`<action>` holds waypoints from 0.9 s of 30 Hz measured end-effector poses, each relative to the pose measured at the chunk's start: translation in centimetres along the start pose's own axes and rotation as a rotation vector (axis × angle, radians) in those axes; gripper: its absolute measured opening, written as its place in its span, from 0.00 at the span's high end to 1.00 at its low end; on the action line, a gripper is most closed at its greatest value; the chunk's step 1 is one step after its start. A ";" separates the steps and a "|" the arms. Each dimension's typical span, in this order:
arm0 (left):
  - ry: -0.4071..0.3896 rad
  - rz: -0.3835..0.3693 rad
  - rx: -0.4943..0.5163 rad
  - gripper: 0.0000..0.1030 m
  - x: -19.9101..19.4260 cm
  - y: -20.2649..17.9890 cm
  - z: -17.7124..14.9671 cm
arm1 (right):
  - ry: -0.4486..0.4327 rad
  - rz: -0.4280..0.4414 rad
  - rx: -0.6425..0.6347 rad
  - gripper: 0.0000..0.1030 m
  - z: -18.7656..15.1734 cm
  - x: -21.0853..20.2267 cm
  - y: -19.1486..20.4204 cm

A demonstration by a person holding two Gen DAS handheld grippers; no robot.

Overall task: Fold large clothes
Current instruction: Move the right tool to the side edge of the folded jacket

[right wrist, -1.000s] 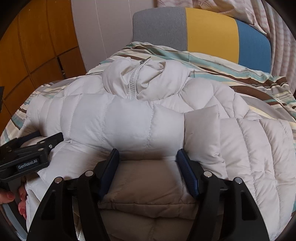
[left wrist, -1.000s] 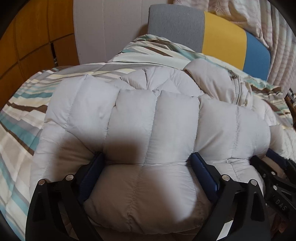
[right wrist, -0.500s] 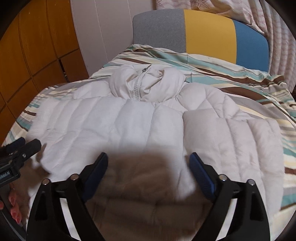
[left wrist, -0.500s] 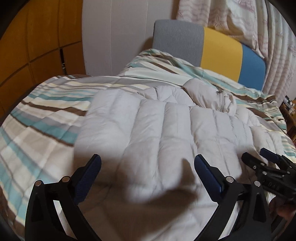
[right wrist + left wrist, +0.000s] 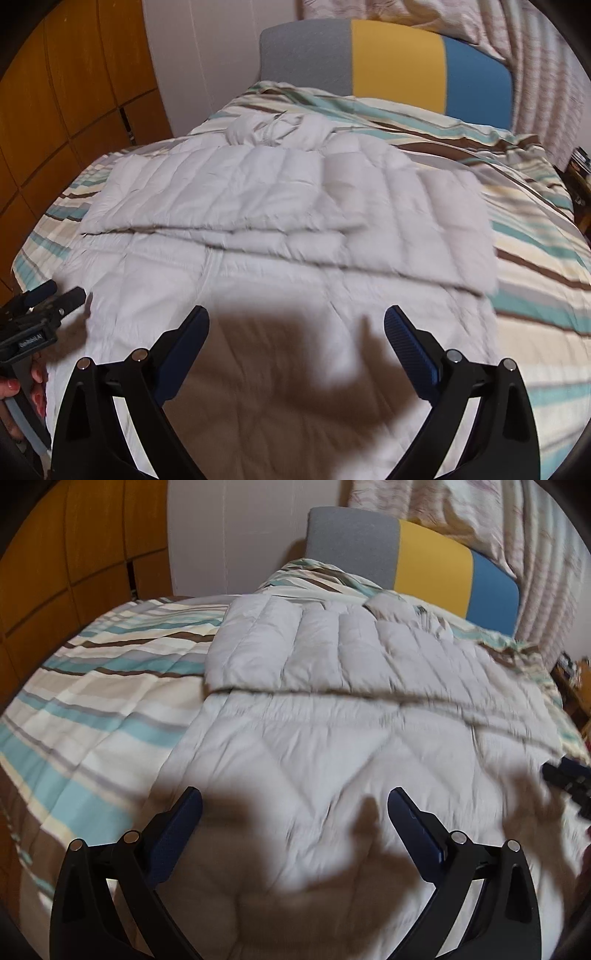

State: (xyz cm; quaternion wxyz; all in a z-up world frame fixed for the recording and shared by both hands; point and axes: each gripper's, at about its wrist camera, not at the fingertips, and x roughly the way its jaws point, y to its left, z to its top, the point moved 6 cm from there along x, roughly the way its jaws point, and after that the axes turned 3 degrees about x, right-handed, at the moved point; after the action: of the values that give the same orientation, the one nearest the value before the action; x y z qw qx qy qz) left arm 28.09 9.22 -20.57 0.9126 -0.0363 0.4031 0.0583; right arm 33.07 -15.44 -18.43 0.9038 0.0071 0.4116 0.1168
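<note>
Both grippers have drawn back from the jacket since a second ago, when each had a fold of its padding between its pads; the left gripper (image 5: 294, 806) now hangs over the near half with jaws spread wide and nothing between them, and the right gripper (image 5: 296, 325), whose jaws have just been opening, likewise stands wide and empty. Item: pale grey quilted down jacket (image 5: 369, 716), large, lying flat on the bed, its sleeves folded in across the body so that a folded edge runs across the middle; collar and zip bunched at the far end (image 5: 277, 129), towards the headboard. Item: striped bedcover (image 5: 92, 701), bands of teal, brown, cream and grey, beneath the jacket and showing on both sides of it. Item: headboard (image 5: 388, 59) in grey, yellow and blue panels, at the far end of the bed. Item: wooden cupboard fronts (image 5: 55, 92) to the left. Item: patterned curtain (image 5: 535, 554) to the right. Note: dark shadows of the tools fall on the near part of the jacket; near parts of both views are blurred.
</note>
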 end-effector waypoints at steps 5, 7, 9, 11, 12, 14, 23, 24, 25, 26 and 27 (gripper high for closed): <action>-0.020 0.053 0.074 0.03 -1.8 0.4 -2.8 | -0.020 -0.014 0.060 0.23 -3.4 -4.0 -2.9; -0.043 0.046 0.080 0.03 -3.1 0.8 -3.8 | -0.019 -0.022 0.098 0.30 -5.1 -5.7 -4.7; -0.062 0.040 0.076 0.03 -4.3 1.4 -4.6 | -0.023 -0.029 0.131 0.33 -6.6 -7.3 -6.2; -0.066 0.045 0.063 0.03 -5.0 2.1 -5.2 | -0.027 -0.047 0.159 0.34 -8.1 -8.8 -7.8; -0.074 0.050 0.051 0.04 -5.5 2.7 -5.7 | -0.025 -0.056 0.174 0.35 -9.0 -9.6 -8.6; -0.084 0.069 0.039 0.04 -6.2 3.4 -6.2 | -0.019 -0.065 0.197 0.36 -10.4 -10.9 -10.0; -0.034 0.034 -0.065 0.12 -8.0 6.4 -10.5 | 0.036 -0.042 0.247 0.36 -16.1 -14.4 -12.2; -0.024 0.025 -0.062 0.14 -8.1 6.4 -11.1 | 0.045 -0.040 0.249 0.36 -16.8 -14.5 -12.2; -0.014 0.009 -0.060 0.16 -8.2 6.3 -11.7 | 0.056 -0.037 0.253 0.36 -17.5 -14.6 -12.2; -0.007 -0.008 -0.059 0.16 -8.3 6.2 -12.2 | 0.064 -0.034 0.260 0.36 -18.1 -14.6 -12.3; 0.003 -0.028 -0.057 0.17 -8.4 6.0 -12.8 | 0.070 -0.029 0.267 0.36 -18.4 -14.6 -12.4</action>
State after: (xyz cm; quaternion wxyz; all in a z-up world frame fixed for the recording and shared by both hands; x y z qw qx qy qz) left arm 12.32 13.08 -23.12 0.9114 -0.0679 0.4019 0.0572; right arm 12.65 -32.16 -21.15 0.8815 0.1173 0.4548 0.0482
